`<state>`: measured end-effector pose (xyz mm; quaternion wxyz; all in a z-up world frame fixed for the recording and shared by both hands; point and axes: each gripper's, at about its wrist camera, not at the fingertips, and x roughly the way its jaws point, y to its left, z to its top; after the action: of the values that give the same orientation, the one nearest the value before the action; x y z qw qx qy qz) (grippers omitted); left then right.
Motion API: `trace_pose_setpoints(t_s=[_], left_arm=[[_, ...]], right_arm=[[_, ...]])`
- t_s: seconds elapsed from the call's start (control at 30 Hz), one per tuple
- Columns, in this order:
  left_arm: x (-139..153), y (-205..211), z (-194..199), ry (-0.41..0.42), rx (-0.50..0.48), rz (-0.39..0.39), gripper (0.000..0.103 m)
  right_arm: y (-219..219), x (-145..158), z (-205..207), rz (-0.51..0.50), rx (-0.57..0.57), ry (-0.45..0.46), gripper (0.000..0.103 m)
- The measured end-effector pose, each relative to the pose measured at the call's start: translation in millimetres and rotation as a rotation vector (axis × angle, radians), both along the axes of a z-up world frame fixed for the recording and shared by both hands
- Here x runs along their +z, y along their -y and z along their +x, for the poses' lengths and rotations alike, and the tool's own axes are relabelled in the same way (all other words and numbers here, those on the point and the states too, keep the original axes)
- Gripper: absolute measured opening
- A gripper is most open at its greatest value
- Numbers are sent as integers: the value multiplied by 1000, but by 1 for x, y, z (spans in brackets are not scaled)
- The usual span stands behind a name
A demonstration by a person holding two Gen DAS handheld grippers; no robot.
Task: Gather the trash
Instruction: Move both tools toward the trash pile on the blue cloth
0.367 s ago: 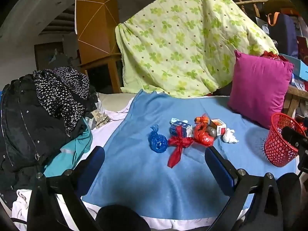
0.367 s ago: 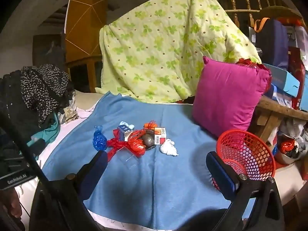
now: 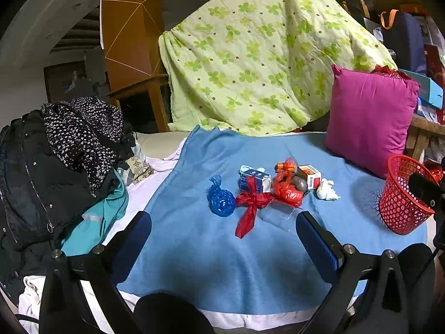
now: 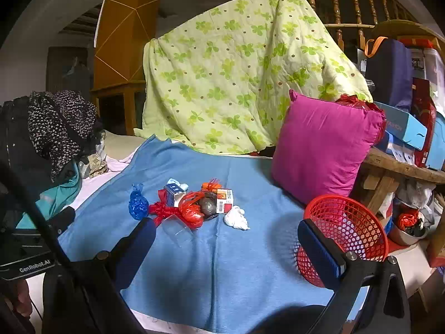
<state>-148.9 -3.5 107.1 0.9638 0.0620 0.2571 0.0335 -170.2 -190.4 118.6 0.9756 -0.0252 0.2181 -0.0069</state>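
**Trash cluster on the blue blanket, both tools wide and empty**

I see the trash gathered in one small heap in the middle of the blue blanket. At its left end lies a knotted blue bag, a little apart from the rest. Next to it a red ribbon bow trails toward me, touching a blue and white carton. Behind and right of the bow sit a crumpled red bag, a dark round lump, an orange wrapper and a red and white box. A crumpled white tissue ends the row on the right, just beside the box. A clear plastic piece lies flat in front of the bow.

The red mesh basket stands upright on the blanket's right edge, well apart from the heap and below a magenta pillow.

My left tool hangs short of the heap with its jaws spread wide, nothing between them. My right tool is equally spread and empty, its right finger in front of the basket.

Behind, a green clover quilt is draped up; a pile of dark clothes lies at the left.
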Motion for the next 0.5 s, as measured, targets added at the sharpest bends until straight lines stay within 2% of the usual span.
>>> trace_pose_setpoints(t_s=[0.27,0.5], left_arm=[[-20,-5,9,-52,-1,-10,103],[-37,-22,19,-78,20,-35,103]], right_arm=[[6,-5,4,27,34,-8,103],[14,-18,8,103,71,5,103]])
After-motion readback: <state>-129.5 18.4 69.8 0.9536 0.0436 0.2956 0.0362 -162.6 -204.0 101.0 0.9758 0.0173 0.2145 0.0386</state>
